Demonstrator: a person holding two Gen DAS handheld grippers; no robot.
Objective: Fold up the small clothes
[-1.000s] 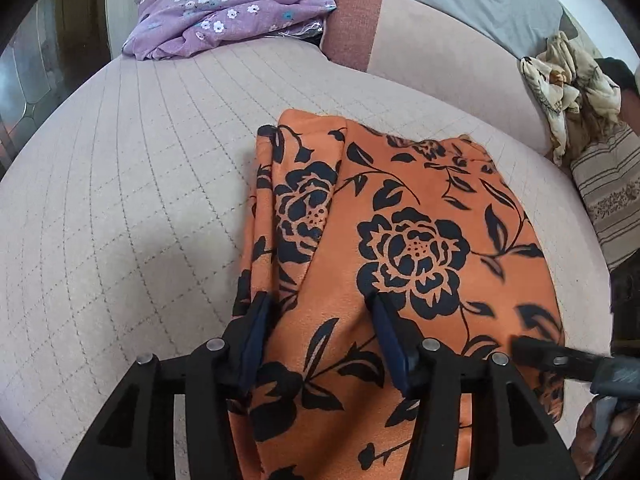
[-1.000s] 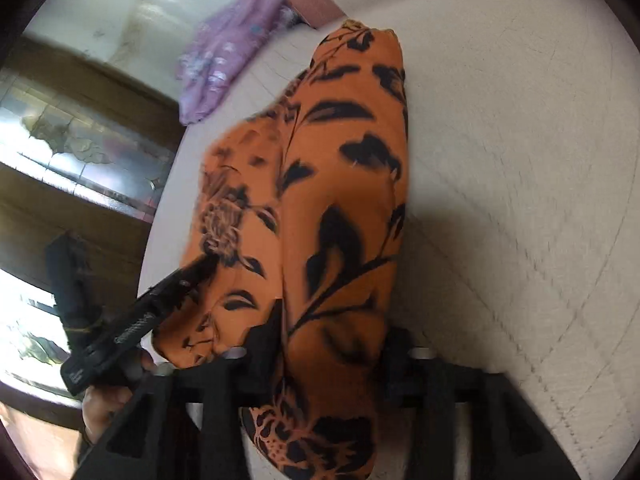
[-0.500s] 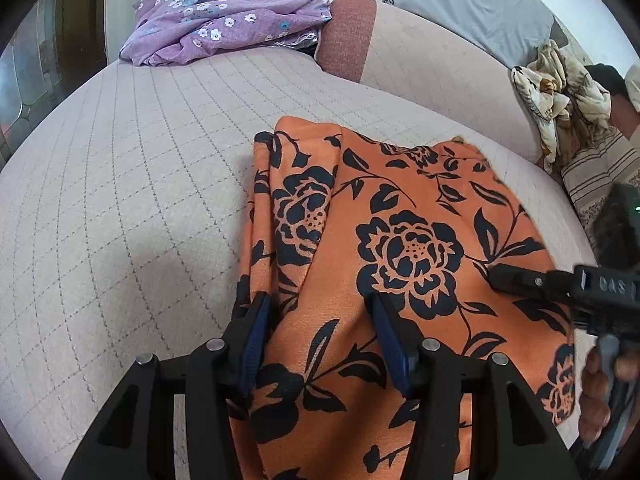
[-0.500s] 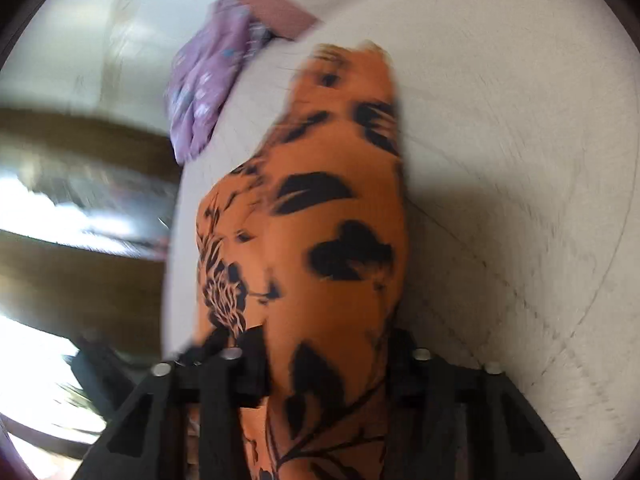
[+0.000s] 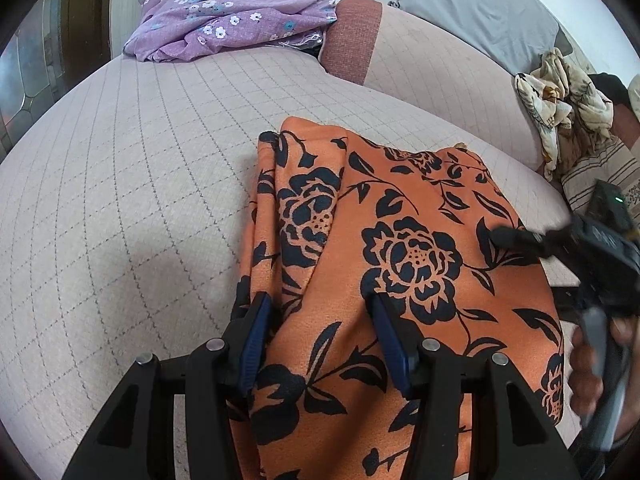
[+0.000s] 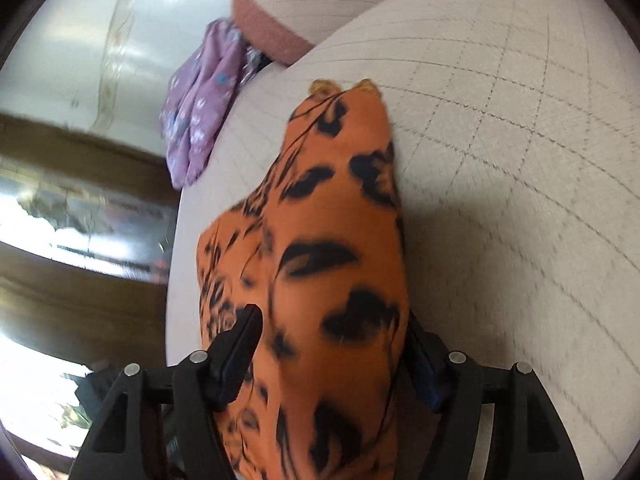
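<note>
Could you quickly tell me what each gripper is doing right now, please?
Left gripper: jaws partly open around the orange floral garment; a grip cannot be told.
Right gripper: jaws have just been opening, garment between them.

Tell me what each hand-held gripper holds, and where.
Left hand-held gripper straddles the orange garment at its near edge; grip cannot be told. Right hand-held gripper has just been opening its jaws, garment between them, unclamped.
</note>
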